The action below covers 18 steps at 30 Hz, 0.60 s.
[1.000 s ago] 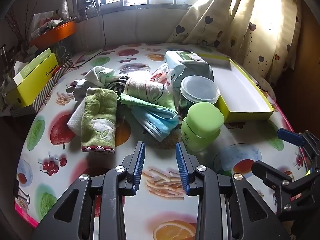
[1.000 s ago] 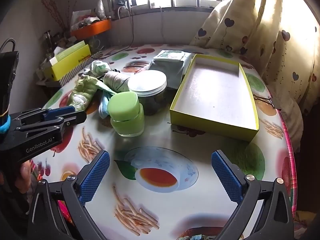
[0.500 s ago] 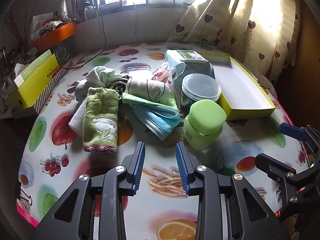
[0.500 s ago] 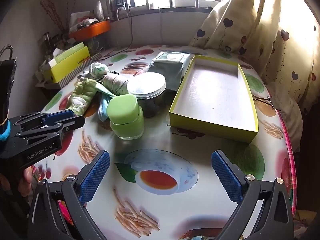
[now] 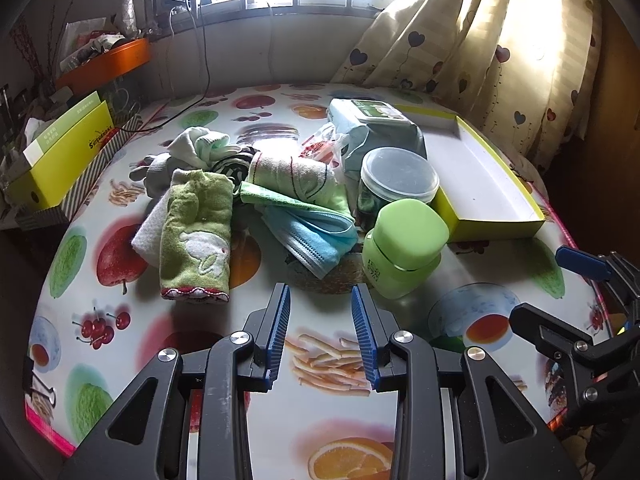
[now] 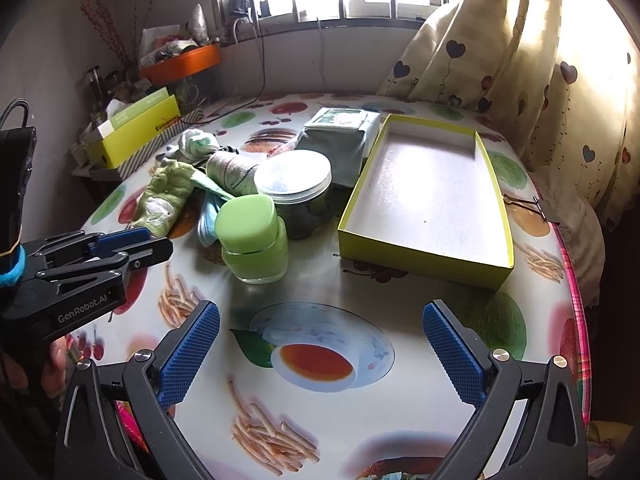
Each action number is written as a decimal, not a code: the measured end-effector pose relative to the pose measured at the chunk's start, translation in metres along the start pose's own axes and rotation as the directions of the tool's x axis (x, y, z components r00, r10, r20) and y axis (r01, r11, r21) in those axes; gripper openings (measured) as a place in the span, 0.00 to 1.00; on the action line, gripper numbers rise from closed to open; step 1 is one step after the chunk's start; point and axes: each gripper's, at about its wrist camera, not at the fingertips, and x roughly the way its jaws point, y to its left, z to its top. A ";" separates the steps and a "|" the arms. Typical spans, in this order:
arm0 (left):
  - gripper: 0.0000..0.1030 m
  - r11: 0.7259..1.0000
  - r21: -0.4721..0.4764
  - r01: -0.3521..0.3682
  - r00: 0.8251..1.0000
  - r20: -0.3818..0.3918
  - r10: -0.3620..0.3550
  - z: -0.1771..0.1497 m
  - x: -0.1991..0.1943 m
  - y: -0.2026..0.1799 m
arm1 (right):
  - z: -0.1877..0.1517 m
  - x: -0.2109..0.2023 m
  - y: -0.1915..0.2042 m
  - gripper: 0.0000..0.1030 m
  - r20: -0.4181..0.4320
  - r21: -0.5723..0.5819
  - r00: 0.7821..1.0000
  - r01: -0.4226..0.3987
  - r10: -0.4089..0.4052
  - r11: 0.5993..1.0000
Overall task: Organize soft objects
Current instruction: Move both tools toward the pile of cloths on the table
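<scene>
While tool (image 5: 320, 300) hovers, green towel (image 5: 196, 236) ahead-left, apart

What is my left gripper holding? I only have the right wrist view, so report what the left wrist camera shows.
Observer: Nothing. The left gripper stands part open, with only bare tablecloth between its pads.
Operator: Tell me what lies straight ahead of it.
Observer: The blue cloth, spread out just beyond the fingertips. It lies left of the green jar, which half hides it from you.
Operator: Report what is under the green rabbit towel.
Observer: A white cloth sticks out from under the left edge of the green rabbit towel.
</scene>
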 end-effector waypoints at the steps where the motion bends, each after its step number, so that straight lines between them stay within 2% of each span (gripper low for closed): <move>1: 0.32 1.000 0.001 0.004 1.000 0.002 -0.004 0.000 0.000 0.000 | 0.000 0.000 0.000 1.00 -0.001 -0.001 1.000 -0.002 0.002 1.000; 18: 0.32 0.999 -0.004 0.039 0.999 0.019 -0.039 -0.003 -0.008 0.005 | 0.001 -0.002 0.012 1.00 -0.001 -0.037 1.000 -0.013 0.013 0.999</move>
